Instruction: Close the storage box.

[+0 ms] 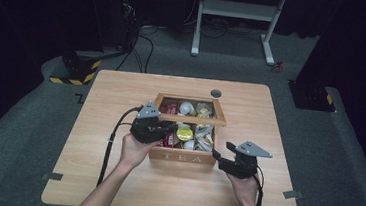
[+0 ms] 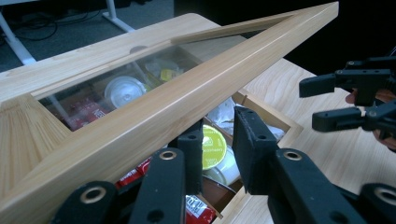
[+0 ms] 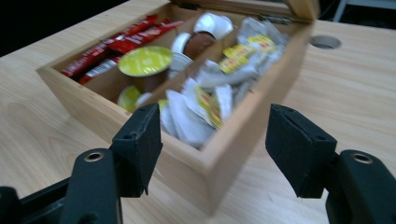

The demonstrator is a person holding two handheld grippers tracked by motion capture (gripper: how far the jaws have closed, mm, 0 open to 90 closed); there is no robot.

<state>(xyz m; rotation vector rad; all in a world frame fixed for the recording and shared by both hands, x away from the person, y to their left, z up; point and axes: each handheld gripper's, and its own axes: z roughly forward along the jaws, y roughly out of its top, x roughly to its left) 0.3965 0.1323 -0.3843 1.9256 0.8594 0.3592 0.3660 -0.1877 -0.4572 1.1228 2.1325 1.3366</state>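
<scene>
Lifting lid (image 2: 154,100) of tea box (image 1: 182,157), centre frame; left gripper (image 1: 161,127) fingers parted beneath it, right gripper (image 1: 220,154) fingers open. Next: swing lid fully back.

Both forearms enter from the bottom edge of the high view, bare, each hand wrapped around a black gripper. Left gripper (image 1: 168,128) sits forward and left of centre, wrist roughly straight, jaws pointing right; its 2 jaws stand a narrow gap apart with nothing pressed between the pads. Right gripper (image 1: 221,152) sits lower and to the right, grey plate on top, jaws pointing left. Its 2 jaws are spread wide, pads facing each other and clear of contact
</scene>
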